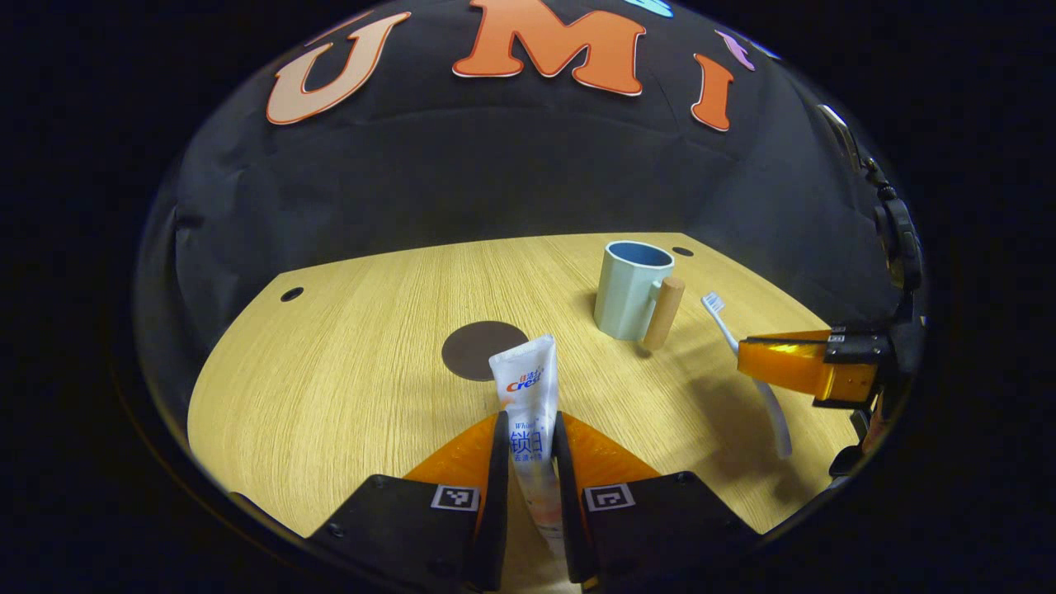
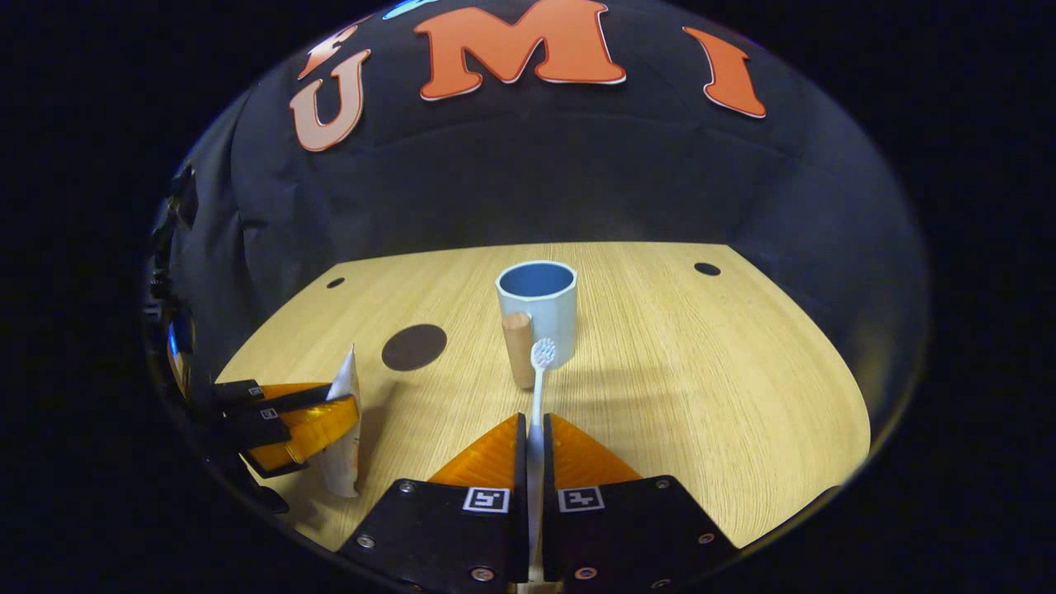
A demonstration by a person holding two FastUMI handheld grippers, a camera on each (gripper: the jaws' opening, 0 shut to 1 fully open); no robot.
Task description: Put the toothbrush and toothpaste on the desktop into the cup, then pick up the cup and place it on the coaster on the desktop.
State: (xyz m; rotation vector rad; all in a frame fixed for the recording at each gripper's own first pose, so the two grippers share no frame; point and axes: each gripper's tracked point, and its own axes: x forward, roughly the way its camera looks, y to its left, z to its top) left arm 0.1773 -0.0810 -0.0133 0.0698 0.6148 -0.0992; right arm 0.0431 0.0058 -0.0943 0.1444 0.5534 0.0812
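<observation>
1. Nearest, in the left gripper view, the left hand-held gripper [image 1: 528, 462] is clamped on the toothpaste [image 1: 526, 404], both fingers pressing its sides. The tube's long axis runs forward along the fingers, flat crimped end leading. Whether it is clear of the surface [image 1: 346, 396] I cannot tell.

2. In the right gripper view, the right hand-held gripper [image 2: 534, 462] is closed on the toothbrush [image 2: 538, 388], handle pinched between both fingers, bristle head out front, pointing at the cup [image 2: 538, 309].

3. The cup stands upright with its mouth open, straight ahead of the right hand-held gripper, its wooden handle [image 2: 518, 348] facing that gripper. The brush head sits just before the cup's wall and below its rim, so I judge this gripper the nearer one. The brush would have to rise and tip head-down, or handle-down, over the mouth.

4. From the left hand-held gripper the cup [image 1: 634, 289] lies ahead and to the right, farther off. The coaster [image 1: 483, 350] lies on the surface to the cup's left, just beyond the tube's tip.

5. Bare surface surrounds the cup on all sides. The far edge, with its small dark holes [image 2: 707, 268], lies well behind the cup, so there is room to approach from the front or from above.
</observation>
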